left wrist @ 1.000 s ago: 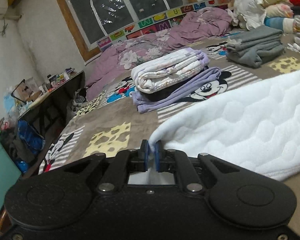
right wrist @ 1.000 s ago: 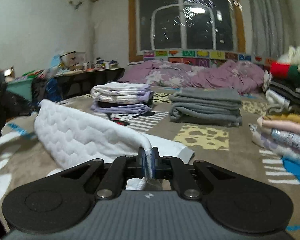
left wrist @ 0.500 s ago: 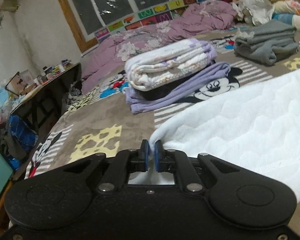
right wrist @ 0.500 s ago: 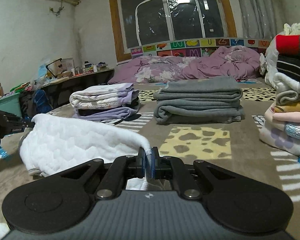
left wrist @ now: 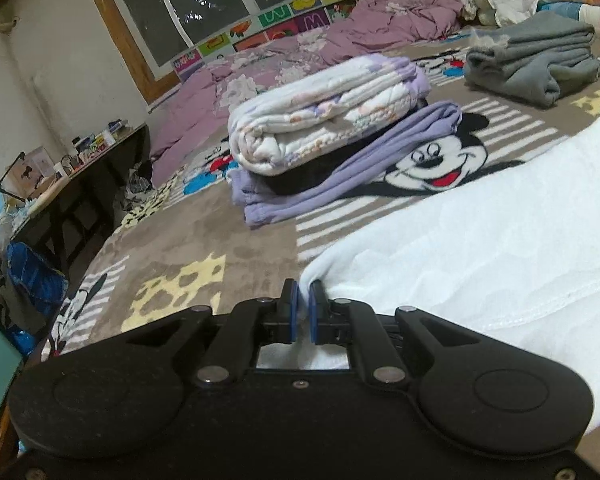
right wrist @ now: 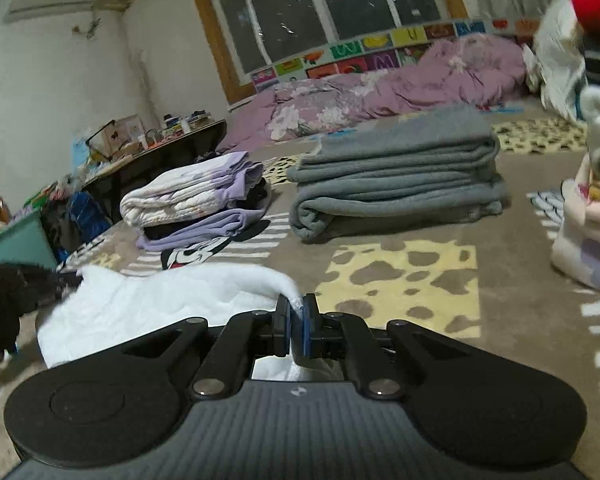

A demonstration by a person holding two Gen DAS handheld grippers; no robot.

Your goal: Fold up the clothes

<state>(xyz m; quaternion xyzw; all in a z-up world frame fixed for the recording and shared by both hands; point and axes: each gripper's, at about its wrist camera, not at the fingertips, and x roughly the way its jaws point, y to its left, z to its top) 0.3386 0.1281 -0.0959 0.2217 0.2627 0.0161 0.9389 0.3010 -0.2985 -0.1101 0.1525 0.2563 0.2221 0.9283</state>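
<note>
A white quilted garment (left wrist: 480, 240) lies low on the cartoon-print blanket, stretched between my two grippers. My left gripper (left wrist: 303, 292) is shut on its left corner. My right gripper (right wrist: 296, 304) is shut on the other corner of the white garment (right wrist: 160, 300), which spreads to the left of it. The left gripper shows as a dark shape at the left edge of the right wrist view (right wrist: 4, 300).
A folded floral and lilac stack (left wrist: 328, 132) and a folded grey pile (left wrist: 536, 60) lie ahead on the blanket (left wrist: 204, 240). A pink quilt (right wrist: 380, 96) lies below the window. More stacked clothes (right wrist: 588, 208) stand at the right. A cluttered dark table (left wrist: 80, 168) stands left.
Both grippers have moved forward and down with the white garment. It has gone from a raised arch to lying low and flat on the blanket. The folded piles look nearer.
</note>
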